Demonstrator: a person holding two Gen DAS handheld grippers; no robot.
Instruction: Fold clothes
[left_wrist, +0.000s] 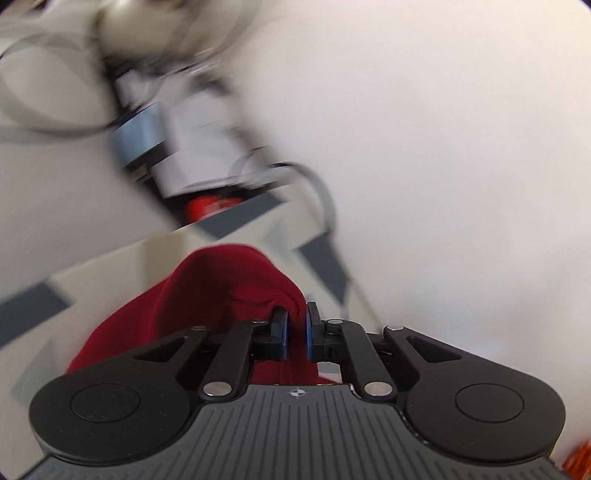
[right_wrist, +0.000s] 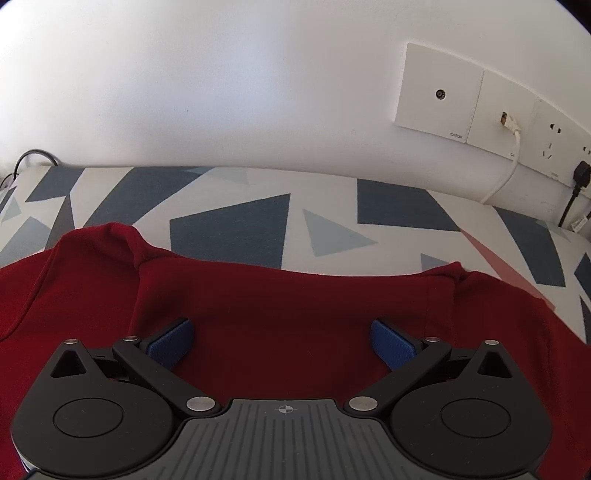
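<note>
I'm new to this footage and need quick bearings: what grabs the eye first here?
The dark red garment dominates, spread over a surface with a blue-and-white geometric pattern against a white wall. The left gripper is shut on a bunched fold of it, while the right gripper hangs wide open above the cloth. White wall sockets sit at upper right.

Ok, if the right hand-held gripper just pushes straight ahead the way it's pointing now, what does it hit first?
Most likely the red garment. The right hand-held gripper is open and tilted down over it, with cloth filling the space between and ahead of the fingers. The patterned surface and the wall lie farther on. Depth is hard to judge.
</note>
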